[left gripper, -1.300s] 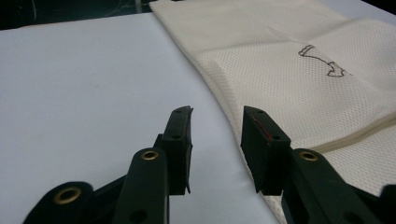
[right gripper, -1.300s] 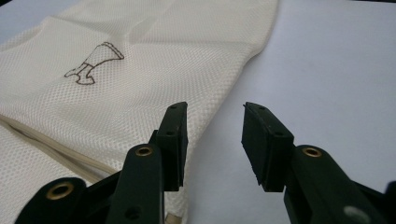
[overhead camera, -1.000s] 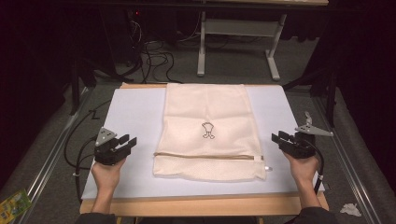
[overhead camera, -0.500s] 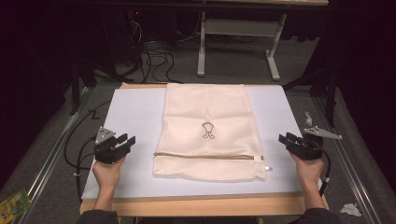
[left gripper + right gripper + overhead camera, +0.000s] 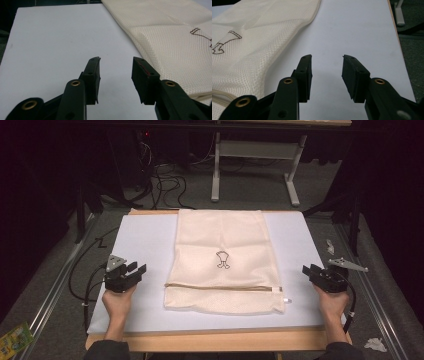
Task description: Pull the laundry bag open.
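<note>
Since a second ago the right gripper (image 5: 314, 271) has drifted outward toward the right edge of the surface (image 5: 145, 245); the left gripper (image 5: 134, 271) has barely shifted. Between them, the cream mesh bag (image 5: 222, 257) lies flat at the middle, zipper (image 5: 222, 287) near its front. Both grippers hover spread, holding nothing.
</note>
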A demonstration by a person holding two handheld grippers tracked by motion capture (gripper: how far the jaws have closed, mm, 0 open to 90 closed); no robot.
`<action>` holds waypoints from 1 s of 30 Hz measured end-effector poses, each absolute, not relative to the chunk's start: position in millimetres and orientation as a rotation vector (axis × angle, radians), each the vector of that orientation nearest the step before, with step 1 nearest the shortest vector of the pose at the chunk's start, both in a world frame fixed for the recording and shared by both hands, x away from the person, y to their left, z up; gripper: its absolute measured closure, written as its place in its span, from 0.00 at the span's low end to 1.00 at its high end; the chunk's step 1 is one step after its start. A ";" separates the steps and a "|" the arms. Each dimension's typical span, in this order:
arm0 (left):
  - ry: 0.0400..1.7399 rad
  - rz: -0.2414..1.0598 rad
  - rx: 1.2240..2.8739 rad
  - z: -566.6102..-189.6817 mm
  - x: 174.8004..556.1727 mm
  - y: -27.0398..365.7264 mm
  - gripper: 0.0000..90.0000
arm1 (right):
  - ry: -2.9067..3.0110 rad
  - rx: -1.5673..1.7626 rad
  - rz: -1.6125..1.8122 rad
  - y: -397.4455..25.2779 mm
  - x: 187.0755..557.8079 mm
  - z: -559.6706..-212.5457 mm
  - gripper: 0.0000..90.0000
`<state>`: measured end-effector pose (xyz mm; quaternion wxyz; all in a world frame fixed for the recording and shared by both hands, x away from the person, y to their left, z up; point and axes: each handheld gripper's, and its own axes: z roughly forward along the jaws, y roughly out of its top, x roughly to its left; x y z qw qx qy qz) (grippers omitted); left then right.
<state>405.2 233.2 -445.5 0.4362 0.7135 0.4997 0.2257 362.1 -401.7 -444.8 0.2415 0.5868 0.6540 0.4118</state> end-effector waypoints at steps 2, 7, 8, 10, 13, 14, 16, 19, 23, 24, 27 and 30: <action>1.249 0.557 1.781 -448.2 407.1 232.7 0.64 | 1.790 1.602 1.123 -401.4 362.6 -446.1 0.67; 1.257 0.562 1.775 -450.7 410.1 231.0 0.64 | 1.797 1.608 1.116 -399.1 366.2 -452.5 0.67; 1.261 0.564 1.770 -451.2 411.0 230.6 0.63 | 1.800 1.602 1.114 -398.7 367.3 -454.3 0.67; 1.269 0.563 1.773 -452.8 413.2 230.0 0.63 | 1.799 1.608 1.116 -397.1 368.6 -457.3 0.67; 1.275 0.563 1.779 -455.3 416.5 228.8 0.63 | 1.806 1.599 1.111 -395.6 370.9 -460.6 0.66; 1.277 0.566 1.780 -456.0 417.4 228.7 0.63 | 1.805 1.604 1.111 -394.6 371.5 -461.6 0.66; 1.281 0.572 1.777 -457.3 418.9 228.1 0.62 | 1.809 1.608 1.101 -393.2 373.3 -463.5 0.66; 1.282 0.584 1.780 -460.2 421.1 225.6 0.62 | 1.817 1.601 1.083 -391.7 375.5 -466.0 0.66; 1.281 0.584 1.802 -465.1 425.0 222.0 0.61 | 1.818 1.607 1.065 -389.8 377.6 -469.3 0.66; 1.284 0.592 1.802 -466.4 425.9 221.3 0.61 | 1.816 1.606 1.061 -389.2 378.1 -470.3 0.66; 1.286 0.594 1.809 -468.9 427.9 220.4 0.61 | 1.819 1.608 1.045 -387.0 379.8 -472.1 0.66; 1.288 0.594 1.813 -471.4 429.7 219.4 0.60 | 1.825 1.584 1.034 -385.9 381.1 -472.8 0.66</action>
